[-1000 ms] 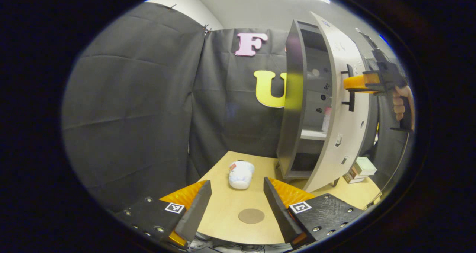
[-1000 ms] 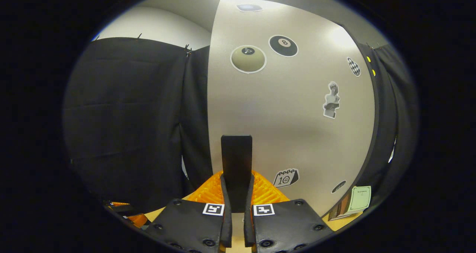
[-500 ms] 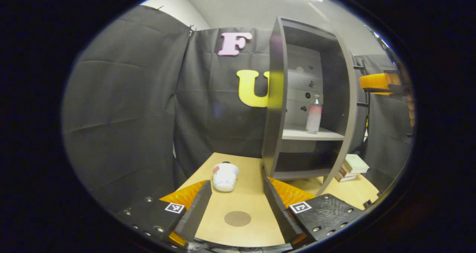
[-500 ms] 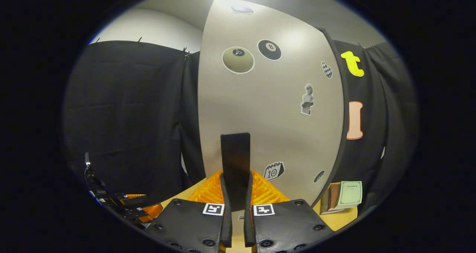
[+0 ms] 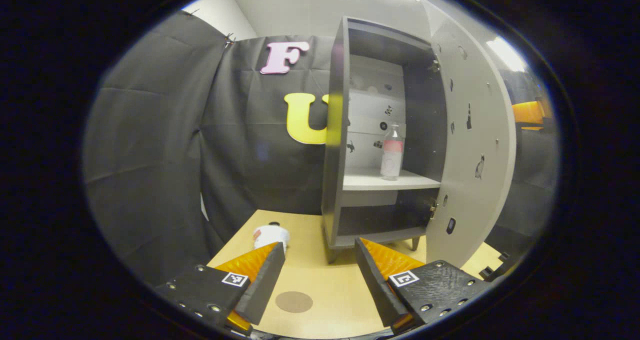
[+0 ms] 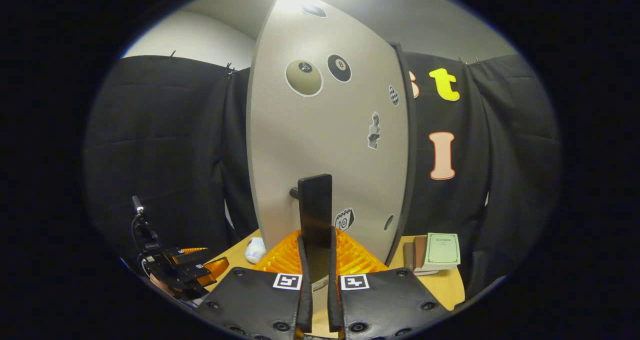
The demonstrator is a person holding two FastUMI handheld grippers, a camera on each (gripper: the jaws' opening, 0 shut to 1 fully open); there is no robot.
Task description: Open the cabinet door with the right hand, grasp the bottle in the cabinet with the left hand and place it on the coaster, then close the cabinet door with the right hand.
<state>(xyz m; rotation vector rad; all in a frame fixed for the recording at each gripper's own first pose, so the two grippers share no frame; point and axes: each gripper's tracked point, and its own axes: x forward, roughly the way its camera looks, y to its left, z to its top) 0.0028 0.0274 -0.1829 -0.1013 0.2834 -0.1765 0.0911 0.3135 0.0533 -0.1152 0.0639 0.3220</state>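
The right gripper is clamped on the door's handle, both fingers pressing its sides, with the door rising from it toward twelve o'clock in the right gripper view. In the left gripper view the door stands swung wide, so the opening looks nearly complete; a good finish is to hold the handle steady and keep the door from drifting toward the shelf. The left gripper hangs with fingers wide apart and nothing between them, over the table. The coaster lies just ahead at six o'clock; the bottle stands upright on the cabinet shelf, up at one o'clock. The left gripper should go in level, straddle the bottle's body below the cap, and stay off the cabinet's wall. A cup lies on the table at eleven o'clock, apart from that route.
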